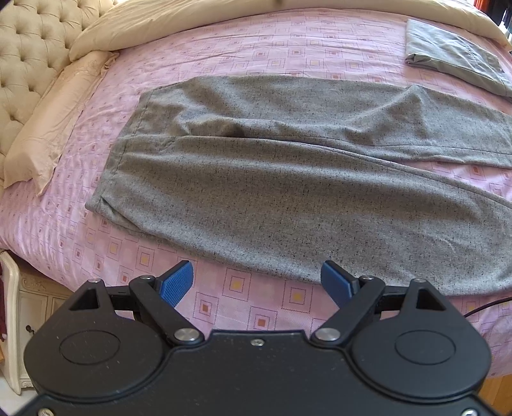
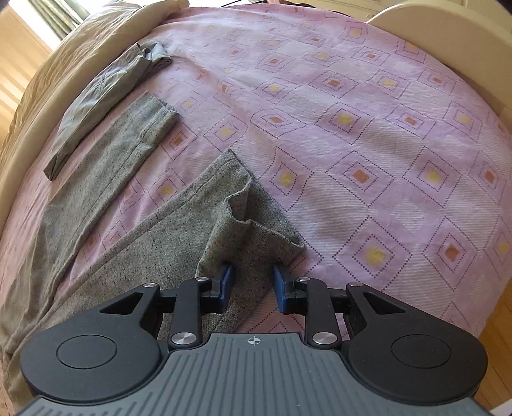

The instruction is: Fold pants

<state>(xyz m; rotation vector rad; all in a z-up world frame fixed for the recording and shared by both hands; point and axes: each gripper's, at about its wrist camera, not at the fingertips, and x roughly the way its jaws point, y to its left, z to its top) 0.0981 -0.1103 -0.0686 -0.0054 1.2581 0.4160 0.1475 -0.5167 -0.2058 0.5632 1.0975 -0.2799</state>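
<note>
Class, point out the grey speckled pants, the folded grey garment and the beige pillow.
grey speckled pants [image 1: 256, 179]: left wrist view, near leg.
folded grey garment [image 1: 448, 51]: left wrist view, top face.
beige pillow [image 1: 54, 124]: left wrist view, middle.

The pants lie spread flat on the bed, waistband toward the headboard, legs running toward the foot. One pillow sits at the head edge, just beyond the waistband, with the duvet bunched along the far side. A folded garment rests between the duvet and the far leg. The left claw hovers at the near edge, beside the near leg. The right claw sits over the near leg's hem, which is raised off the bed; the far leg's hem lies flat, beside the folded garment.
</note>
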